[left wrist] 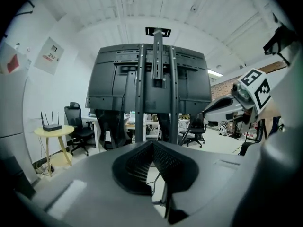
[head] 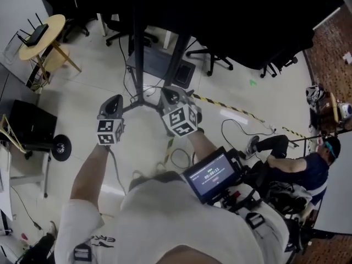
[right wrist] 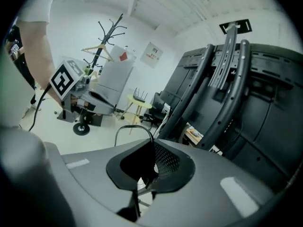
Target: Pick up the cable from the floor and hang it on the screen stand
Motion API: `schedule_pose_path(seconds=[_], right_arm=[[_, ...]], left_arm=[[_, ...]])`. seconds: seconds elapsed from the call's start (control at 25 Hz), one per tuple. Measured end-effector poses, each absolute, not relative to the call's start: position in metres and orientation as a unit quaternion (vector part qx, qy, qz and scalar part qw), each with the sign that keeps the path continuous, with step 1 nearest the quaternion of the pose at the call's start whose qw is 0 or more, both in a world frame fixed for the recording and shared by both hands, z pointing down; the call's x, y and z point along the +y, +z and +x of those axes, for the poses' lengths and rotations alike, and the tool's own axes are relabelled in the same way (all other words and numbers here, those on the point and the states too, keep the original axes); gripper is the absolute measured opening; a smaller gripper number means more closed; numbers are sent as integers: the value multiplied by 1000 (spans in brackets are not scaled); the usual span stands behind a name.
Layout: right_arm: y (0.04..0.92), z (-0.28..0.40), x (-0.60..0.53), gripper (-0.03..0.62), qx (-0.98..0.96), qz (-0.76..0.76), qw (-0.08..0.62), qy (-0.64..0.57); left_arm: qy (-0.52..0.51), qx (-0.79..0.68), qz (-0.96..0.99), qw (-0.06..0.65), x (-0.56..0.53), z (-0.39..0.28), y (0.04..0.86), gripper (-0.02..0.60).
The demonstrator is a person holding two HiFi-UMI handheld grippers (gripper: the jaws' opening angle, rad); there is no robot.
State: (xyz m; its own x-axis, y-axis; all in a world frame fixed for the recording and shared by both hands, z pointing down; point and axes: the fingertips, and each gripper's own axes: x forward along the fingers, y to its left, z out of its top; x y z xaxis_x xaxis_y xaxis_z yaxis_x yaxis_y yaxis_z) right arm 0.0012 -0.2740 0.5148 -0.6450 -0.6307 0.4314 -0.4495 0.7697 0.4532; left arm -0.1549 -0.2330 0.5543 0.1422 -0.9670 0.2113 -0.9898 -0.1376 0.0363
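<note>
The black screen stand (head: pixel 137 54) rises just ahead of both grippers, its screen's back filling the left gripper view (left wrist: pixel 156 79) and its curved rails showing at the right (right wrist: pixel 222 89). My right gripper (head: pixel 170 95) (right wrist: pixel 152 149) is shut on a thin black cable (right wrist: pixel 129 126), which arches out of the jaws in a loop. More of the cable (head: pixel 176 157) hangs below that hand. To its left, my left gripper (head: pixel 114 100) (left wrist: pixel 152 148) is shut with nothing in it, pointing at the stand's poles.
A yellow round table (head: pixel 41 32) with a router stands at the far left. Office chairs (head: pixel 214 59) sit behind the stand. Striped floor tape (head: pixel 236 110) runs right, towards a seated person (head: pixel 297 166). A black wheeled box (head: pixel 33 128) is at left, with a coat rack (right wrist: pixel 102 41) near it.
</note>
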Motion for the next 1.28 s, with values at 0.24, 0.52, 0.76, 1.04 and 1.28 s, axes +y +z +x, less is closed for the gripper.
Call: schedule_pose_path(seconds=[0.24, 0.52, 0.76, 1.04, 1.28], right_arm=[[421, 7, -279, 29, -891, 333, 243, -192], [341, 21, -284, 29, -882, 363, 192, -230], [291, 37, -284, 29, -877, 383, 157, -245], [249, 43, -284, 29, -873, 397, 126, -255], [232, 41, -284, 29, -872, 398, 113, -261]], left_arm=[[45, -638, 768, 34, -241, -139, 490, 3], [22, -629, 777, -9, -249, -124, 446, 3], [9, -618, 785, -37, -247, -105, 420, 3], [2, -608, 792, -54, -249, -93, 400, 3], [5, -601, 797, -64, -251, -86, 395, 3]])
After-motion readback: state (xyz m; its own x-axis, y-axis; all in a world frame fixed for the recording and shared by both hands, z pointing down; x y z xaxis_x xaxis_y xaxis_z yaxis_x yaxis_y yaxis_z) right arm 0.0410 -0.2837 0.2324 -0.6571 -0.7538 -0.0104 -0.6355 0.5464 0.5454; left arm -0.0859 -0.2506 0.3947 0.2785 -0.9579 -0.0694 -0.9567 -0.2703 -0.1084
